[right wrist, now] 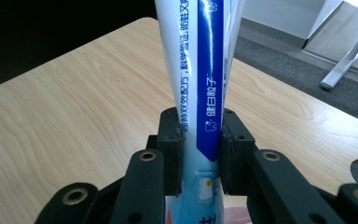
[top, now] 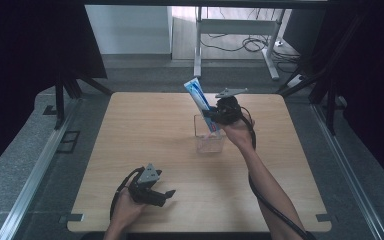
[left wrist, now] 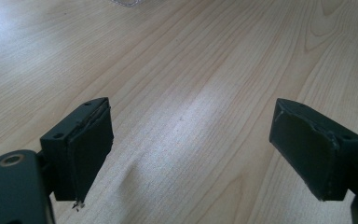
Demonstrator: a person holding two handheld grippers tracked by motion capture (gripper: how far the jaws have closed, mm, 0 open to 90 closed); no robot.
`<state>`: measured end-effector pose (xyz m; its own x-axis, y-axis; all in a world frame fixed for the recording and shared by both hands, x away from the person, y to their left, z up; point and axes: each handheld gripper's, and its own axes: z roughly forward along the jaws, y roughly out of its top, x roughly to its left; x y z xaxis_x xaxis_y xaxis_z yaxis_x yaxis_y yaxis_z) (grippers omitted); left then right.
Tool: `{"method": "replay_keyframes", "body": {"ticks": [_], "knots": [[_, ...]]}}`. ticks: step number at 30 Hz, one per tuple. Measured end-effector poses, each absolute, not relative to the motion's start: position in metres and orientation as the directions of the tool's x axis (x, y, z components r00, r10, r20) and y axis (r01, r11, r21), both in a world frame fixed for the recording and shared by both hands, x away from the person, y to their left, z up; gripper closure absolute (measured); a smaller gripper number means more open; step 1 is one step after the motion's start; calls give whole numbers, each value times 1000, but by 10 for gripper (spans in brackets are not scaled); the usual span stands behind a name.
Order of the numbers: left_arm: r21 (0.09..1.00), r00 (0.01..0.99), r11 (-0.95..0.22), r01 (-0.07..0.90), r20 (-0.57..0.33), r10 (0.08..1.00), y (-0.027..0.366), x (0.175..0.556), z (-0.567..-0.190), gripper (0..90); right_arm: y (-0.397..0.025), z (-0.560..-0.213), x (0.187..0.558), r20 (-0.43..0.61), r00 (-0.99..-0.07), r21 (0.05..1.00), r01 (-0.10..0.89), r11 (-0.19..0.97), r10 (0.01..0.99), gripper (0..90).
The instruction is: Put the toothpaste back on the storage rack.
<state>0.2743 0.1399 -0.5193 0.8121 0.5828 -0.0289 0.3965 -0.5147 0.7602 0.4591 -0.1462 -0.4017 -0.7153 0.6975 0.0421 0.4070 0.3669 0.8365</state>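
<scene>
black r gripper [right wrist: 200, 154] pinches glossy flat toothpaste tube [right wrist: 200, 70] w/ fingers.

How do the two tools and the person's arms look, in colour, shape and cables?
Both tools are black. The left tool and the right tool each carry a grey three-cornered plate on top and trail a black cable along the forearm. The gripper views show flat, blocky black jaw pads on arms with round metal-ringed holes. The forearms are bare, with no sleeves in view.

One toothpaste tube [top: 199, 98] — one clear cup [top: 209, 142].
</scene>
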Motion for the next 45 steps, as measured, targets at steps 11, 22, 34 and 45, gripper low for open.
{"method": "replay_keyframes", "body": {"ticks": [11,22,34,45], "knots": [[759,812,-515,399,-32,583,140,275,-520,137,-150,-414,465,25,-712,826,410,387,702,733],[754,814,-522,399,-30,580,139,274,-521,137,-150,-429,466,13,-724,817,405,410,690,731],[752,816,-523,401,-33,577,138,274,-521,138,-151,-443,464,-4,-736,802,402,441,677,726],[749,818,-528,401,-32,574,138,274,-522,138,-149,-454,462,-8,-760,792,392,468,650,718]]}}
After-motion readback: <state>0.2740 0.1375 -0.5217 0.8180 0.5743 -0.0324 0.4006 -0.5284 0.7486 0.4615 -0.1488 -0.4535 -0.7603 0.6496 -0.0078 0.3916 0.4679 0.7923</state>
